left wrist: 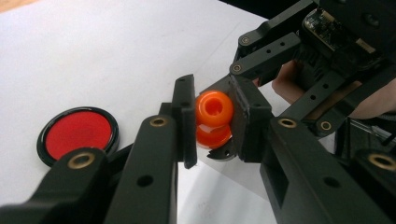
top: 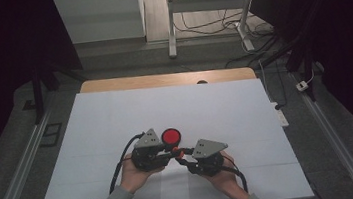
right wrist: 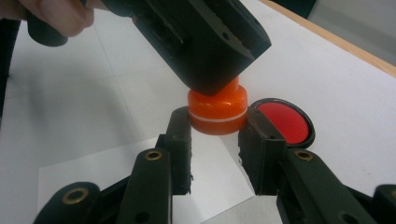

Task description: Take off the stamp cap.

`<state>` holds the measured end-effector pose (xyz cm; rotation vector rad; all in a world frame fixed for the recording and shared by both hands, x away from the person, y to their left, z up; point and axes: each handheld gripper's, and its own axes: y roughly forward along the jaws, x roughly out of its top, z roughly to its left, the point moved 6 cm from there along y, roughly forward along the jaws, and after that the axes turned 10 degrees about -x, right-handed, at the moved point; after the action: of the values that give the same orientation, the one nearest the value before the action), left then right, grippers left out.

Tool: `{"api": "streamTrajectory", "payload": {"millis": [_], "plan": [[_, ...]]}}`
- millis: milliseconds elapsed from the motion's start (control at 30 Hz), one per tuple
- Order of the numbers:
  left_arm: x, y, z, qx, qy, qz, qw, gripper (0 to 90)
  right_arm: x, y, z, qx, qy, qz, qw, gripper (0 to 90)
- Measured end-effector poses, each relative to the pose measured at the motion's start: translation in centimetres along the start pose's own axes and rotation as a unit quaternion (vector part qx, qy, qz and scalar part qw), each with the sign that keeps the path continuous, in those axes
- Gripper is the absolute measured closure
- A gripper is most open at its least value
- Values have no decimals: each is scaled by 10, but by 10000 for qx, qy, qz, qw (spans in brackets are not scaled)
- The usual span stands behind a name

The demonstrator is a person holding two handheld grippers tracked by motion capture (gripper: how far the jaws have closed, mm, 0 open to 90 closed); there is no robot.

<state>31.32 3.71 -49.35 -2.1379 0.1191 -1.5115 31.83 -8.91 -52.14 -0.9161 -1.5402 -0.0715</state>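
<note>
An orange stamp (left wrist: pixel 213 120) sits at the centre of the left gripper view, squeezed between the 2 jaws of the left gripper (left wrist: pixel 212 122), which are closed on its rounded handle; in the right gripper view the same stamp (right wrist: pixel 217 110) is at centre frame, its wide base flanked by the 2 jaws of the right gripper (right wrist: pixel 215 133), which touch or nearly touch its sides, though I cannot tell whether they clamp it; in the high view it (top: pixel 179 153) lies just below centre, between both grippers over the white sheet (top: pixel 116 116); a round red ink pad (top: pixel 170 137) with a black rim rests on the sheet just above it, at lower left in the left gripper view (left wrist: pixel 78 134).
</note>
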Motion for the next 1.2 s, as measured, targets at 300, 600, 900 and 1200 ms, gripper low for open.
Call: {"api": "streamTrajectory", "payload": {"millis": [300,600,900,1200], "plan": [[0,0,0,45,17,-78,10000,728,-1,0,-1,57,224,-96,9997,652],[0,-2,1,-81,-43,-89,9999,728,-1,-2,-1,78,108,-58,9999,654],[3,-20,8,-18,-144,-360,9992,728,-7,4,5,173,-18,31,9998,653],[2,-18,9,-67,-184,-309,9993,727,-8,2,-1,121,139,-24,9998,652]]}}
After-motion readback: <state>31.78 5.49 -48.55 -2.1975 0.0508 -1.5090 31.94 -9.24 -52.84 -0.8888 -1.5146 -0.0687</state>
